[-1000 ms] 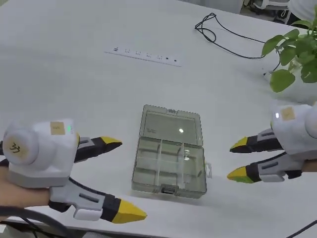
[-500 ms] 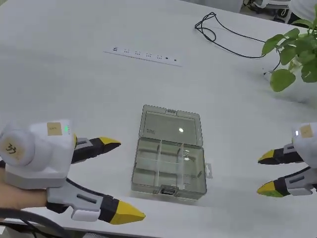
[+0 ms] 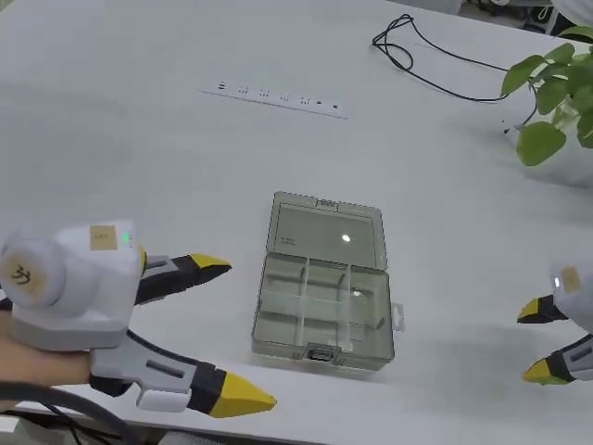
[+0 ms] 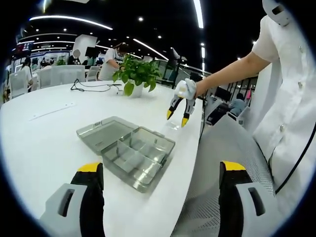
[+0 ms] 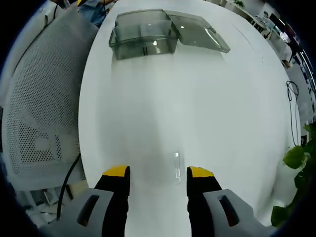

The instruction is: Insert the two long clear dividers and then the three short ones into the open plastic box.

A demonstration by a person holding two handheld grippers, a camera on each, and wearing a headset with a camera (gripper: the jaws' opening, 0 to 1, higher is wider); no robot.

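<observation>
**Head view.** We are looking down on the white workbench (image 3: 120,148). The open plastic box (image 3: 320,313) is lying near its front edge, with the lid (image 3: 326,227) folded flat behind it. Clear dividers (image 3: 324,298) are splitting the tray into compartments, but they are transparent and we are unable to count them reliably. The left gripper (image 3: 229,334) is hovering to the left of the box, its jaws wide apart and holding nothing. The right gripper (image 3: 537,341) is being cut off by the frame's right edge, so we are seeing little more than two yellow tips. These are spread and well apart from the box. A power strip (image 3: 273,95), a black cable (image 3: 435,60) and a plant (image 3: 556,93) are sitting farther back.

**Left gripper view.** The box is lying just ahead of this gripper's parted jaws. Beyond it a bare arm (image 4: 232,74) is holding the right gripper. A faint clear shape on the table under its tips is too indistinct to name here.

**Right gripper view.** We are looking along the gripper's separated, empty jaws. A small clear strip (image 5: 177,167), apparently a short divider, is lying flat on the workbench between the tips, closer to one of them. We cannot tell whether a tip is touching it. The box is sitting at the far end of the view. A mesh chair (image 5: 39,113) is showing beside the table edge.
</observation>
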